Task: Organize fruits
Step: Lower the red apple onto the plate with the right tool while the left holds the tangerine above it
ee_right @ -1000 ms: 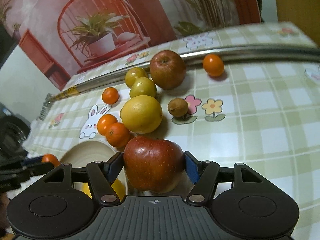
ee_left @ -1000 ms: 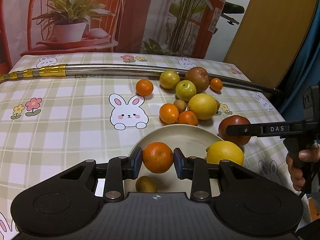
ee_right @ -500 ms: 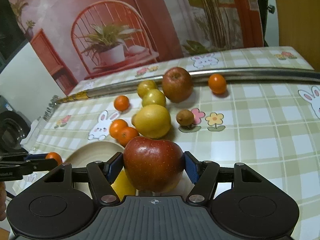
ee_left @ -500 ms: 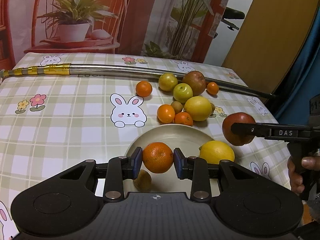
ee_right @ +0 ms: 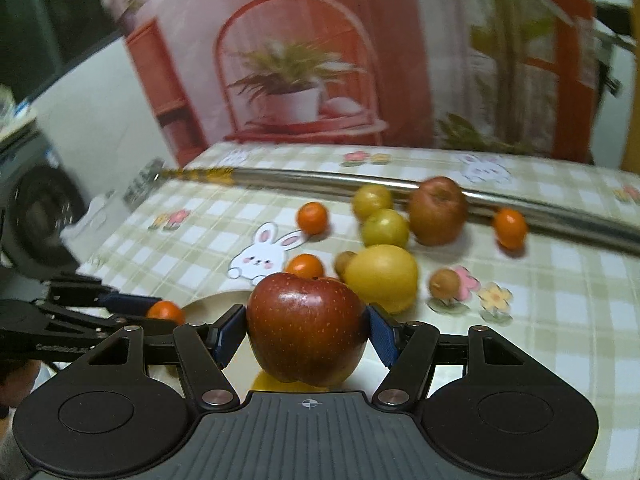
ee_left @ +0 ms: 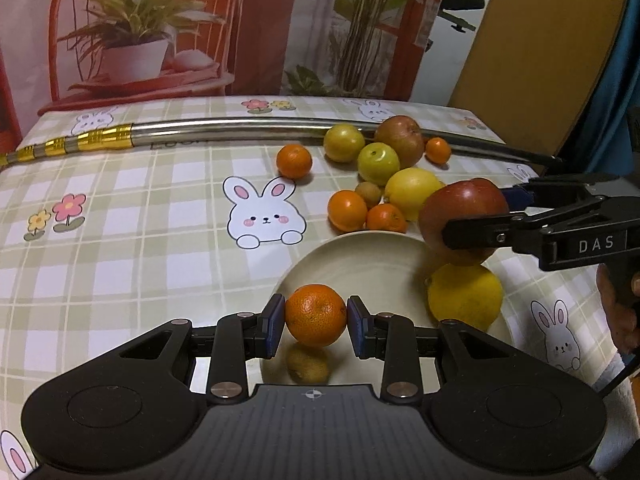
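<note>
Red apple [ee_left: 460, 220] now lifted over plate [ee_left: 360, 256], clenched in right gripper [ee_right: 307, 332].
Left gripper [ee_left: 316, 320] grips orange [ee_left: 316, 314] above plate, unmoved; both look near release beside lemon [ee_left: 466, 294].

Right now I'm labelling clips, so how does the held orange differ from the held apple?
The orange is smaller and orange, with pebbly skin; the apple is bigger, dark red and glossy. The orange sits in the left tool, the apple in the right tool. The orange hangs above the plate near its front; the apple hangs over the plate's right edge, above a lemon. Both are clamped between blue pads, off the table.
</note>
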A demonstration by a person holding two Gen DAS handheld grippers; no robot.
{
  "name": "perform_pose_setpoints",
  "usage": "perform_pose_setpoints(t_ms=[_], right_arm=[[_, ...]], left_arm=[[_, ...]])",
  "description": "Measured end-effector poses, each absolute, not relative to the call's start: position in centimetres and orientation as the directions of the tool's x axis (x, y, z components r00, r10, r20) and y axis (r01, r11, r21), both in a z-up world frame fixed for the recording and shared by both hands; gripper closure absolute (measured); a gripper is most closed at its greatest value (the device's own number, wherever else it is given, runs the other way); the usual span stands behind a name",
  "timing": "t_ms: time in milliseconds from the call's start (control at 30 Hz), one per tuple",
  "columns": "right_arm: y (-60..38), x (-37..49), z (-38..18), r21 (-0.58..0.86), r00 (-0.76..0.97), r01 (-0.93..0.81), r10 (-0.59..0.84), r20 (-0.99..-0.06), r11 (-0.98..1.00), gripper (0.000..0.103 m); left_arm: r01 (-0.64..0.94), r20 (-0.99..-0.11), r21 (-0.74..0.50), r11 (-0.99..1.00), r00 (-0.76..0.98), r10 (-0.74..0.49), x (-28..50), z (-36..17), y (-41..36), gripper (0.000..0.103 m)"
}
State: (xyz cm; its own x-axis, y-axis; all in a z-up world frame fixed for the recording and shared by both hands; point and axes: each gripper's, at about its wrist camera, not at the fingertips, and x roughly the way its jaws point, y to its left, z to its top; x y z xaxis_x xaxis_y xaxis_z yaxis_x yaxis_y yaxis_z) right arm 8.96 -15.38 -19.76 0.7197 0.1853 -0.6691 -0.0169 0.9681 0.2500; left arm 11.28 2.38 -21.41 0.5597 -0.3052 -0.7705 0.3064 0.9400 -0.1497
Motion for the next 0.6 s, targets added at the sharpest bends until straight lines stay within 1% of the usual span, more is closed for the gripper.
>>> perform_pose_setpoints(t_ms=[300, 467, 600], right_arm=[[-12.3, 12.8, -20.2, 0.208, 0.649, -0.143, 0.250, -0.719, 0.968, 0.042], [-10.8, 13.8, -21.6, 0.164, 0.612, -0.181, 0.242, -0.753, 0.970, 0.042], [-10.5, 13.7, -22.2, 0.195, 0.607, -0.192, 0.273, -0.746, 0.962, 0.042]], left_arm=[[0.292, -0.773, -0.185, 0.938, 0.546, -0.323, 11.7, -22.3, 2.9, 0.068], [0.309, -0.777, -0.160, 0.937, 0.547, -0.313, 11.7, -22.3, 2.5, 0.068], [0.313, -0.780, -0.160, 0.936, 0.541, -0.314, 11.8, -22.5, 2.5, 0.068]])
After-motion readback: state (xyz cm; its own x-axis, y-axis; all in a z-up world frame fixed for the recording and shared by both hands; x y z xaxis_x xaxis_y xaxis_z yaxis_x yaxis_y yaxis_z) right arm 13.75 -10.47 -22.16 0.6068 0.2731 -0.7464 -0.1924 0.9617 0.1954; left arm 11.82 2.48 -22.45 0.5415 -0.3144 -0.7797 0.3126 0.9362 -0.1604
